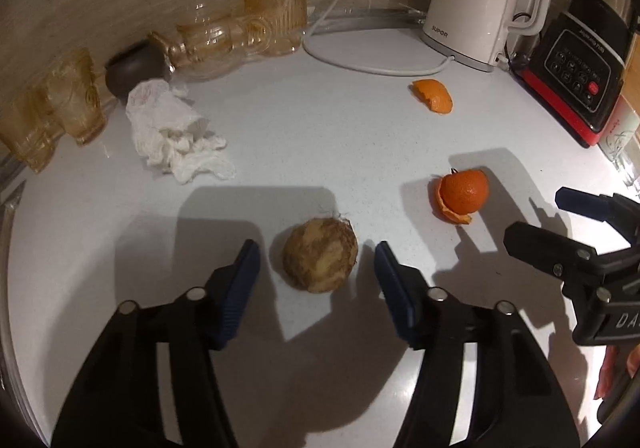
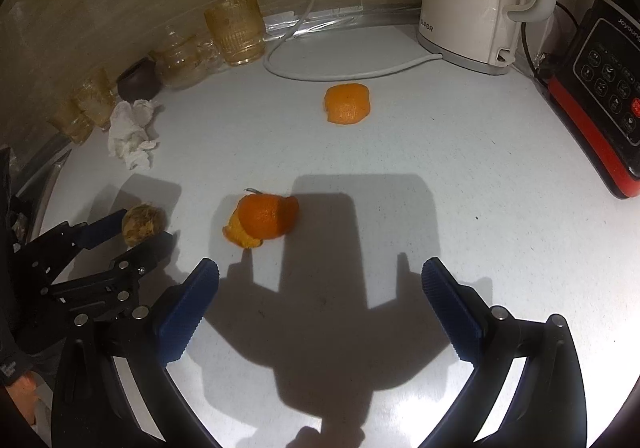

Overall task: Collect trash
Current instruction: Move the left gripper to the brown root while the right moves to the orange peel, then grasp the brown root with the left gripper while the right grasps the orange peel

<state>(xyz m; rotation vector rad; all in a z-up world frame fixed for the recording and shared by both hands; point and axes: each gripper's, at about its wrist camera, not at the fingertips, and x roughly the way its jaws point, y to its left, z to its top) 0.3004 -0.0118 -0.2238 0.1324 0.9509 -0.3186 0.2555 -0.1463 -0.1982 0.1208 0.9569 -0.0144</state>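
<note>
Item: brown root ball [image 1: 321, 255] near the counter's [image 1: 320, 135] front edge — lying between my left claw's [image 1: 318, 268] pads, a sliver clear each side, not yet gripped; my right claw [image 2: 320, 280] — wide, empty — trails the nearer orange peel [image 2: 262, 221].

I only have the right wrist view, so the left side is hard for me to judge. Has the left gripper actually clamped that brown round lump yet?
Observer: No. In the left wrist view the left gripper straddles the brown lump, and bare counter shows between the lump and each pad.
Operator: What does the lump's surface look like from there?
Observer: Mottled, with pale patches among the brown.
Operator: Is there anything beside the black and red appliance that I can't see?
Observer: Yes, a clear glass stands next to the appliance, at the picture's right edge.
</note>
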